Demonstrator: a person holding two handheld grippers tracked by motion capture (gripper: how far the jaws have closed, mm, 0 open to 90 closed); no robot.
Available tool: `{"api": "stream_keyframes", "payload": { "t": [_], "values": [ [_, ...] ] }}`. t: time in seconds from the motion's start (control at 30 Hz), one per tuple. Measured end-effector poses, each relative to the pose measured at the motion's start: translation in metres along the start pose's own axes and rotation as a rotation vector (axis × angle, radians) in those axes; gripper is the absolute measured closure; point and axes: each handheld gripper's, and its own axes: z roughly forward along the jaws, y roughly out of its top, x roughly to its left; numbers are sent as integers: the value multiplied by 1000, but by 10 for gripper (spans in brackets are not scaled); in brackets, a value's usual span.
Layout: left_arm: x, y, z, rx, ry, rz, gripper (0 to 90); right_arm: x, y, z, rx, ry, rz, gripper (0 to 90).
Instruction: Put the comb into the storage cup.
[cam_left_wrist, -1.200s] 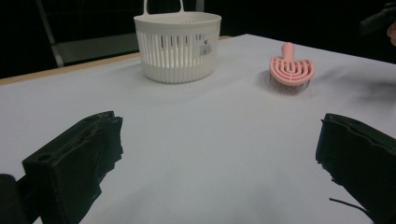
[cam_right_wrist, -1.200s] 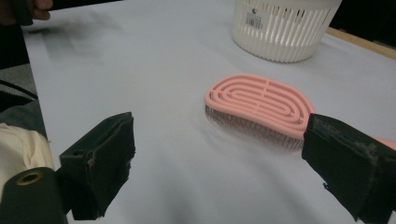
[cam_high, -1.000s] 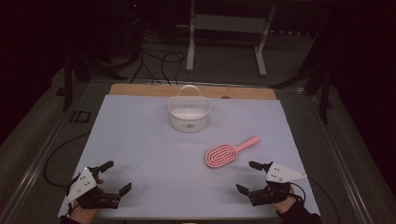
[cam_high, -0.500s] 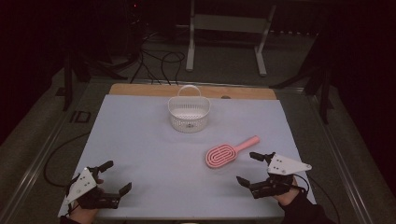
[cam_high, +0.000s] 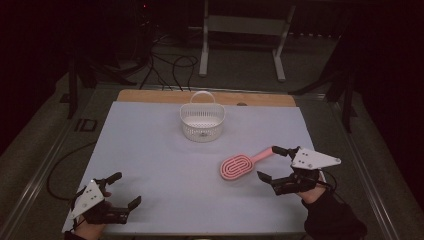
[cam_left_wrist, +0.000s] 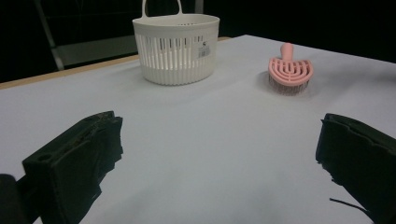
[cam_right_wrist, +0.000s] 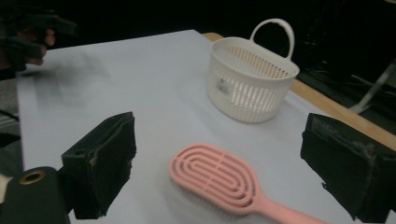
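Observation:
A pink hairbrush (cam_high: 241, 164) lies flat on the white table cover (cam_high: 150, 150), right of centre, handle pointing far right. My right gripper (cam_high: 270, 164) stands open just right of it, jaws either side of the handle end, not touching it. In the right gripper view the hairbrush (cam_right_wrist: 224, 179) lies between and ahead of the wide-apart jaws. A white slotted basket (cam_high: 202, 120) with a loop handle stands empty at the far middle. My left gripper (cam_high: 123, 189) rests open at the near left corner, holding nothing. The left gripper view has the basket (cam_left_wrist: 176, 46) and the hairbrush (cam_left_wrist: 289, 71) far ahead.
A bare wooden strip (cam_high: 150, 96) runs along the table's far edge. Beyond it stand a metal frame (cam_high: 242, 30) and cables (cam_high: 170, 62) on the dark floor. The table's right edge lies close to my right hand.
My right gripper has moved forward and left toward the hairbrush handle. The left gripper, basket and hairbrush have stayed put.

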Motion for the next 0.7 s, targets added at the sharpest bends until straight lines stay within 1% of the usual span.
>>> {"api": "stream_keyframes", "payload": {
  "t": [0.23,0.37,0.4,0.53,0.7],
  "values": [
    [0,0,0,0,1,0,1,-15,7,9,12,-18,-2,111],
    [0,0,0,-1,1,-2,1,-20,9,14,20,-22,0,118],
    [0,0,0,-2,1,-3,1,-24,10,19,27,-23,0,128],
    [0,0,0,-3,0,-3,1,-32,11,28,52,-33,6,133],
    [1,0,0,-1,0,-2,1,-45,9,39,71,-46,30,145]
  ]
}}
